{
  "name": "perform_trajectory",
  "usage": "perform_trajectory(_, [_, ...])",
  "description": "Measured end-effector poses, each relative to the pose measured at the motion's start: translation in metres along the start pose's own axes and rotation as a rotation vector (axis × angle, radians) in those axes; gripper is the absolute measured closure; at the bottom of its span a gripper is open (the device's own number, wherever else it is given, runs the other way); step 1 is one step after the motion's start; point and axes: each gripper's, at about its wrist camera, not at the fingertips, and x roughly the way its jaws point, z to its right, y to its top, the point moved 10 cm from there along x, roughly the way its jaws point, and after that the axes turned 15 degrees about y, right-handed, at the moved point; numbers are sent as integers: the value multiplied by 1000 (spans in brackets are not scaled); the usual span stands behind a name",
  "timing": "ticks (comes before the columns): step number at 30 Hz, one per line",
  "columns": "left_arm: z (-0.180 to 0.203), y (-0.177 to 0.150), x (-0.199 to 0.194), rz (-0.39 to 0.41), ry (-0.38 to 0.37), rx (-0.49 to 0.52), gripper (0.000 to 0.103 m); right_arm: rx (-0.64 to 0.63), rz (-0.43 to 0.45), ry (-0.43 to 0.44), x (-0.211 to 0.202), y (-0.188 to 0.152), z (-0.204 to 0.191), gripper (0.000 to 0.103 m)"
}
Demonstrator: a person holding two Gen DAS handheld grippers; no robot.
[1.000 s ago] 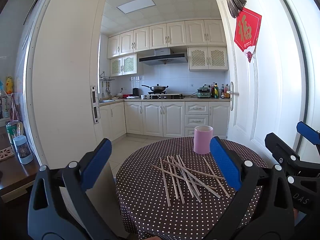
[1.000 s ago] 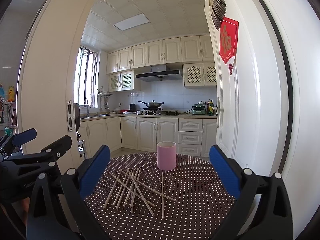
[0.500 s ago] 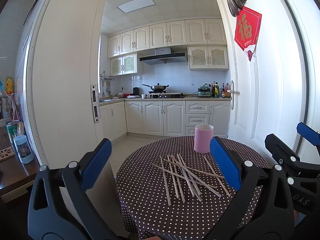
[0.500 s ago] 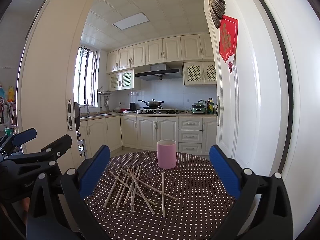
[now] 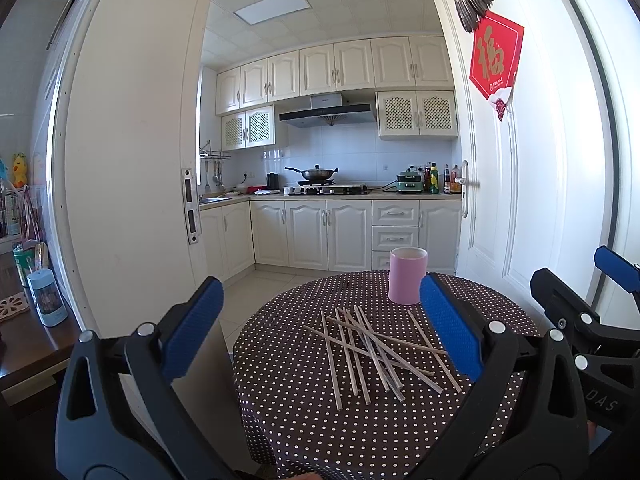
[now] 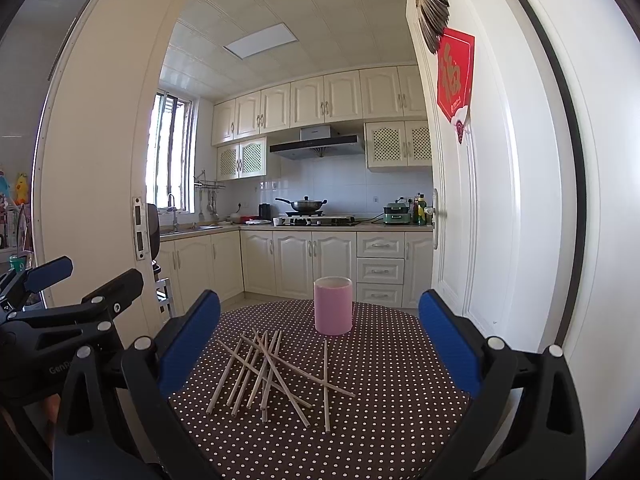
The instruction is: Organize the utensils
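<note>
From the left wrist camera, the left gripper (image 5: 320, 328) shows two black arms with blue pads spread wide apart, holding nothing. Between them lies a round table under a dark brown, white-dotted tablecloth (image 5: 288, 412). A loose, crisscrossed heap of pale wooden chopsticks (image 5: 372, 352) rests flat on the cloth. Just behind the heap stands an upright pink cylindrical cup (image 5: 407, 276), apart from the sticks. Compared with a second ago, the table sits very slightly closer and higher in view, so the gripper has eased forward only a little.

From the right wrist camera, the right gripper (image 6: 319, 336) also has its blue-padded fingers wide apart and empty. The chopsticks lie in front of it and the cup stands beyond them. The view has barely shifted.

No chopstick has been lifted; the sorting appears not yet begun, with both grippers approaching the heap.
</note>
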Motion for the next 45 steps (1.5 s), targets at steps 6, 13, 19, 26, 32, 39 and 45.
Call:
perform_trajectory(6, [0,-1,1,-1,1,1,7,4,-2,0,0,0,1,8])
perform_trajectory(13, [-1,-4,5,-7,1,4,7,8,-11,2,2,-3,3,8])
perform_trajectory(19, [3,-11,17,-25,5,14,7,28,-38,20,15,-10,6,8])
perform_trajectory(26, [16,-12,44,-68,-12,50,7,63,-114,83,51,-22,13,8])
perform_trajectory(32, [39,-19,96,-200,-97,99,7,91,-238,157,104,-33,26,8])
perform_trajectory(39, [54,-59,163,-457,-194,98,7,109,-450,144,162,-76,60,8])
perform_trajectory(45, [66,-91,204,-628,-235,99,21,100,-563,165,188,-103,70,8])
